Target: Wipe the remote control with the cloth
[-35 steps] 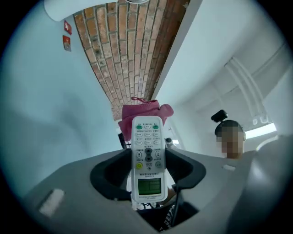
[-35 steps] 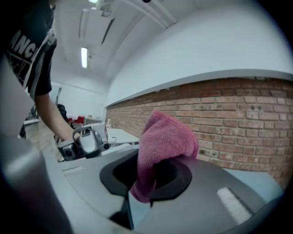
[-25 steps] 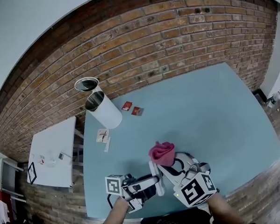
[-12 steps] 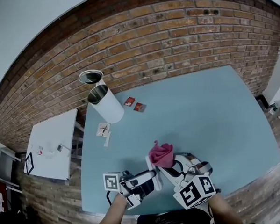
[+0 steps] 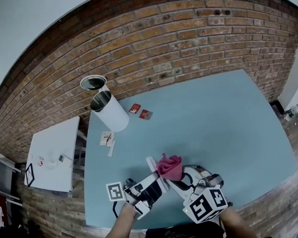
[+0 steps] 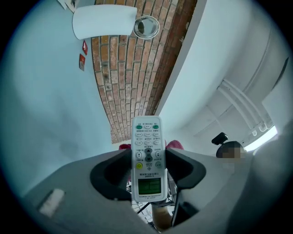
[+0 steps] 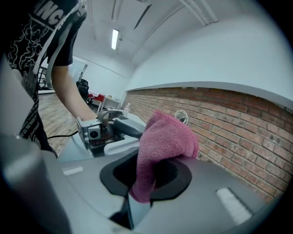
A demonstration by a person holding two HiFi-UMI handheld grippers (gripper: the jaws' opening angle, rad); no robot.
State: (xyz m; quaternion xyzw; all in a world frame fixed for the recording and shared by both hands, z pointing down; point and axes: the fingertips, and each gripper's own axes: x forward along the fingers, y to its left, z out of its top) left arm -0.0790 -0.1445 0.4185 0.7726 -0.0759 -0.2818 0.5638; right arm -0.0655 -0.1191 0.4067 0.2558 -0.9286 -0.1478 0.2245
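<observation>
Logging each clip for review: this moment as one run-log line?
left gripper: shut on remote control | right gripper: shut on cloth | cloth beside remote control, contact unclear | both held over table

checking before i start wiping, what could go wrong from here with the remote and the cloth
1. The left gripper holds the remote control only by its side edges, with much of it sticking out, so pressure from the cloth could lever it loose.
2. It seems held in the air near the front edge of the table, so a slip might drop it to the floor.
</observation>
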